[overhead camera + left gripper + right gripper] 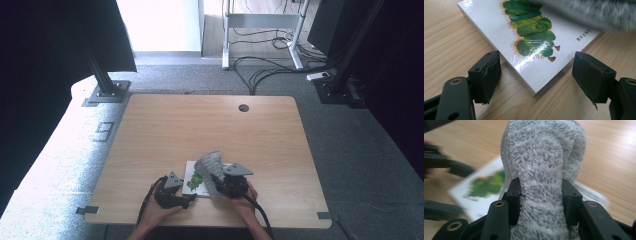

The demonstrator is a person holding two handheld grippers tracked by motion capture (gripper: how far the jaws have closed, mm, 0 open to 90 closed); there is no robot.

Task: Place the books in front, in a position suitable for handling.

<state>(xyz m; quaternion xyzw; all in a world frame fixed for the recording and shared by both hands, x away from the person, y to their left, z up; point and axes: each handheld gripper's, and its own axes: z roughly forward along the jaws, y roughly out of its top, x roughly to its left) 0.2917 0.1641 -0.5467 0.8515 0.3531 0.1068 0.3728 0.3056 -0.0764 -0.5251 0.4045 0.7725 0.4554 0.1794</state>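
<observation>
The grey fleecy cloth (544, 170) stands bunched and upright in the right gripper (231, 181), its long axis running up and away from the jaws, which clamp its lower fold from both sides above the white picture book (524, 42) near the table's (210, 125) front edge. The left gripper (172, 192) lies low beside the book's near corner, jaws wide apart around it, touching nothing.

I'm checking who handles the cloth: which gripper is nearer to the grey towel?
Right. The right gripper is clamped on the grey towel; the left gripper sits open at the book's corner, towel beyond it.
</observation>
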